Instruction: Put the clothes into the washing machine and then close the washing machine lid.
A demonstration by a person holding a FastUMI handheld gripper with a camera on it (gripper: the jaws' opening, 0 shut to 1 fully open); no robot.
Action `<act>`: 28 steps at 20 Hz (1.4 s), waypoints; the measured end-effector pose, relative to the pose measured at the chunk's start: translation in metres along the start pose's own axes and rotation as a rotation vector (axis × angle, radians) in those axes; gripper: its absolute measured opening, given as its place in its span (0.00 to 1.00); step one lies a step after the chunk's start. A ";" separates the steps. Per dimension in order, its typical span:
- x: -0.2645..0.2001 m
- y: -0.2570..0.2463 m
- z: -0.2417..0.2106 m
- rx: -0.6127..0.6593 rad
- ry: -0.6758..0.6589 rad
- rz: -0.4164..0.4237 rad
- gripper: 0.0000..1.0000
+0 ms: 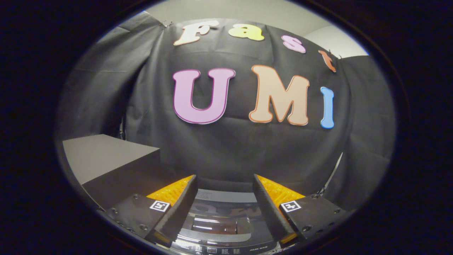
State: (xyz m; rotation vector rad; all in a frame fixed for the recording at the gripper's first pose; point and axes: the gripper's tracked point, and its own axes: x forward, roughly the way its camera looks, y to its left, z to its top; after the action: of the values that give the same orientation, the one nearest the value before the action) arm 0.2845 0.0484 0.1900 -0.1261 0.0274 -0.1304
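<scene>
My gripper [225, 184] is held up above the washing machine, its fingers spread wide apart with nothing between them. Below and between the fingers lies the top of the washing machine [223, 246], with a dark glossy lid [219, 219] that reflects light and a control strip along the near edge. The lid appears to lie flat on the machine. I see no clothes in the gap between the fingers.
A dark box-shaped block [106, 163] with a flat grey top stands to the left of the fingers. The black cloth wall [226, 148] hangs close behind the machine.
</scene>
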 end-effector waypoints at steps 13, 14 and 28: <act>-0.137 -0.046 -0.052 0.043 -0.100 0.024 0.98; -0.146 -0.049 -0.060 0.050 -0.099 0.030 0.98; -0.261 -0.079 -0.118 0.095 -0.252 0.096 0.97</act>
State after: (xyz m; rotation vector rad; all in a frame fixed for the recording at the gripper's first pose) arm 0.0114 -0.0101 0.0879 -0.0459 -0.2239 -0.0194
